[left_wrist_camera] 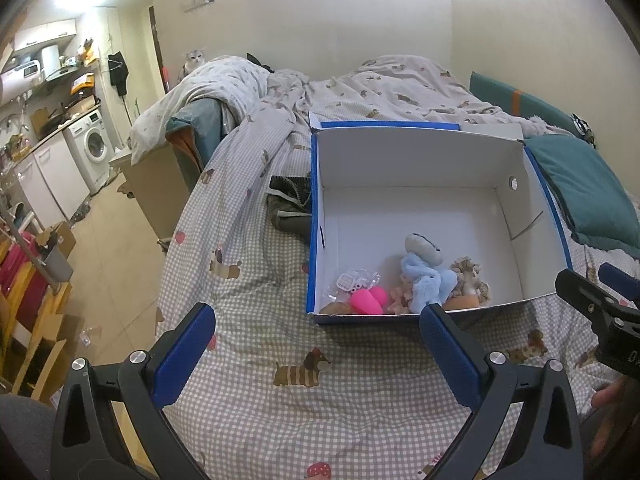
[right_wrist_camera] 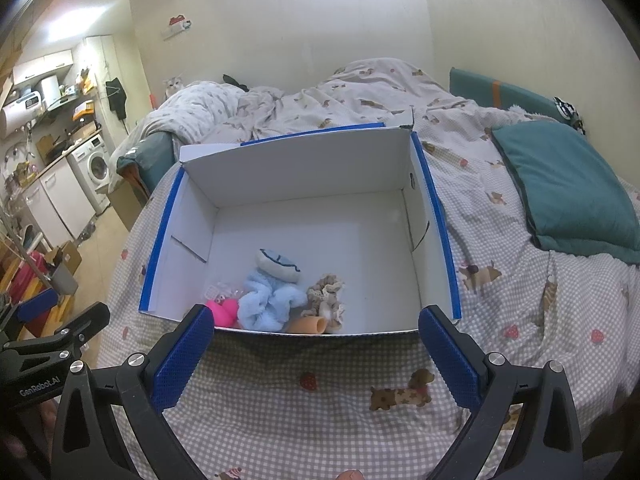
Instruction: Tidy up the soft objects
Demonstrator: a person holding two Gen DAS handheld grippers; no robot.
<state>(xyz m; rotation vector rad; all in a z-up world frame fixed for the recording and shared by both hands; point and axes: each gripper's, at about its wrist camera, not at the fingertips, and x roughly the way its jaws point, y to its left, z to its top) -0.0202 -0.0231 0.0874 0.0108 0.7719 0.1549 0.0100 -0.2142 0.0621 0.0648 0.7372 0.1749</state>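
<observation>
A white cardboard box with blue edges (left_wrist_camera: 420, 168) (right_wrist_camera: 304, 172) sits on the checked bed cover. In its near corner lie a light blue fluffy cloth (left_wrist_camera: 428, 280) (right_wrist_camera: 268, 300), a grey-white plush (left_wrist_camera: 422, 249) (right_wrist_camera: 278, 266), a beige frilly scrunchie (left_wrist_camera: 470, 278) (right_wrist_camera: 326, 296), pink soft pieces (left_wrist_camera: 368, 300) (right_wrist_camera: 222, 310), an orange tube-shaped piece (right_wrist_camera: 310, 326) and a clear packet (left_wrist_camera: 356, 282). My left gripper (left_wrist_camera: 316, 320) is open just before the box's near wall, empty. My right gripper (right_wrist_camera: 316, 320) is open too, empty, at the box's near rim.
A teal cushion (left_wrist_camera: 584, 192) (right_wrist_camera: 568, 188) lies right of the box, a dark garment (left_wrist_camera: 290, 204) at its left side. A rumpled duvet (right_wrist_camera: 320, 96) fills the far bed. A cat (left_wrist_camera: 194, 60) sits behind it. The kitchen area with a washing machine (left_wrist_camera: 90, 148) is left.
</observation>
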